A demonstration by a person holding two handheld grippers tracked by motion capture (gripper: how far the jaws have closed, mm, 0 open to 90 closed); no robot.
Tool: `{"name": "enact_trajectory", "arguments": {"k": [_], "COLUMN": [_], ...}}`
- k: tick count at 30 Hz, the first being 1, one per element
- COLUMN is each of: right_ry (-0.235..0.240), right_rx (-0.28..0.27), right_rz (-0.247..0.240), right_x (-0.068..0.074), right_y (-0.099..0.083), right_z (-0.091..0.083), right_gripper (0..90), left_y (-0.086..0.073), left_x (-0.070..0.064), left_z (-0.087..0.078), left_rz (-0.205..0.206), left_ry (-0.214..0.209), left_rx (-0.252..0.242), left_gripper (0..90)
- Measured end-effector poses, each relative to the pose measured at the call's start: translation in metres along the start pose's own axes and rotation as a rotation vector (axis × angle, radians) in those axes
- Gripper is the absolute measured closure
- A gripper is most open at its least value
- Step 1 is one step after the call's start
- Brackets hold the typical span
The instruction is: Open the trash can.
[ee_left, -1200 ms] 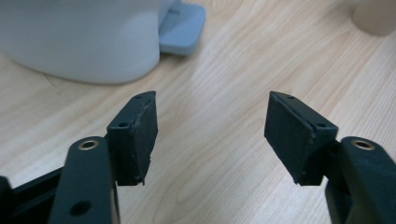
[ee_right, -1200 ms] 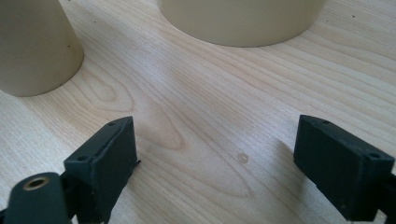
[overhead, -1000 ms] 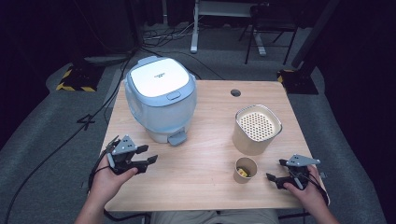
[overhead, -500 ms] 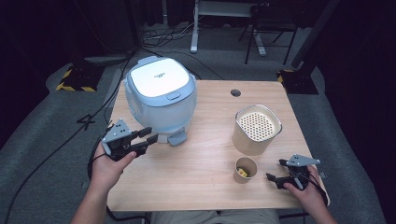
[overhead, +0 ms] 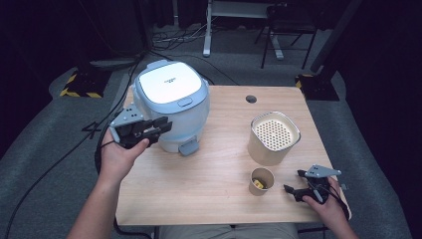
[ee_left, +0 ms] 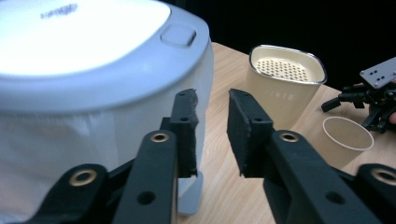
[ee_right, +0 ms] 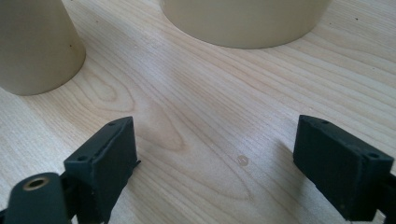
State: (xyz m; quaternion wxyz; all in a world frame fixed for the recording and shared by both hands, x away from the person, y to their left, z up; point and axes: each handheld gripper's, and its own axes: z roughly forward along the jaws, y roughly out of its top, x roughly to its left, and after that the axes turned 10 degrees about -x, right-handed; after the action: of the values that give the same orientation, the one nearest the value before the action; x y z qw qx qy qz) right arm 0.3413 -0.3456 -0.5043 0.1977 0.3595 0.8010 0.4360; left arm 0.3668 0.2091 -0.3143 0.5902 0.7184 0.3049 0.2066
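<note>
Two hand-held grippers are in play. The left hand-held gripper (overhead: 158,128) hangs raised just beside the left flank of the rice cooker (overhead: 170,102), its jaws parted by a narrow gap with nothing between them; in the left gripper view (ee_left: 212,135) the jaws stand close against the cooker's white wall, whether touching it I cannot tell. The cooker is the landmark: white and pale blue, lid down, with the latch button (overhead: 185,102) at the lid's front edge and a small grey tab (overhead: 188,147) at its foot, it stands on the back left part of the wooden surface (overhead: 209,189). To the right of the cooker, well apart, stands a cream canister (overhead: 273,138) with a perforated top. In front of that, farther from the cooker, is a small paper cup (overhead: 261,180) with something yellow inside. Farthest from the cooker, near the front right corner, the right hand-held gripper (overhead: 294,182) rests low over the surface, jaws spread wide and empty, pointing toward the cup; the right gripper view (ee_right: 219,172) has bare wood between them.
</note>
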Motion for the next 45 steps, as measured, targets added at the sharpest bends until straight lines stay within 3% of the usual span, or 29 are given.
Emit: {"name": "enact_trajectory", "arguments": {"k": [3, 12, 14, 21, 25, 30, 34, 39, 45], "right_ry": [0.000, 0.001, 0.001, 0.002, 0.003, 0.003, 0.003, 0.004, 0.003], "right_rx": [0.000, 0.000, 0.000, 0.000, -0.001, -0.002, -0.001, -0.002, -0.001], "right_rz": [-0.001, 0.000, 0.000, 0.000, 0.002, 0.002, 0.002, 0.002, 0.003], "right_x": [0.000, 0.000, 0.000, 0.000, 0.000, 0.000, 0.000, 0.000, 0.000], "right_y": [0.000, 0.000, 0.000, 0.000, 0.000, 0.000, 0.000, 0.000, 0.000], "right_z": [0.000, 0.000, 0.000, 0.000, 0.000, 0.000, 0.000, 0.000, 0.000], "right_gripper": [13.6, 13.7, 13.7, 13.7, 13.9, 13.9, 13.9, 13.9, 13.9], "left_y": [0.014, 0.030, 0.033, 0.036, 0.036, 0.039, 0.042, 0.043, 0.047], "left_x": [0.004, 0.010, 0.009, 0.005, 0.000, -0.004, -0.002, -0.001, -0.009], "left_z": [0.007, 0.025, 0.034, 0.055, 0.063, 0.067, 0.068, 0.069, 0.072], "left_rz": [-0.020, 0.004, 0.028, 0.043, 0.062, 0.093, 0.090, 0.077, 0.132], "left_ry": [-0.017, -0.017, -0.005, 0.025, 0.044, 0.064, 0.097, 0.089, 0.134], "left_rx": [-0.022, -0.082, -0.057, 0.026, 0.036, 0.058, 0.058, 0.072, 0.124], "left_gripper": [78.1, 83.6, 85.4, 89.9, 89.8, 89.8, 89.6, 89.9, 90.0]}}
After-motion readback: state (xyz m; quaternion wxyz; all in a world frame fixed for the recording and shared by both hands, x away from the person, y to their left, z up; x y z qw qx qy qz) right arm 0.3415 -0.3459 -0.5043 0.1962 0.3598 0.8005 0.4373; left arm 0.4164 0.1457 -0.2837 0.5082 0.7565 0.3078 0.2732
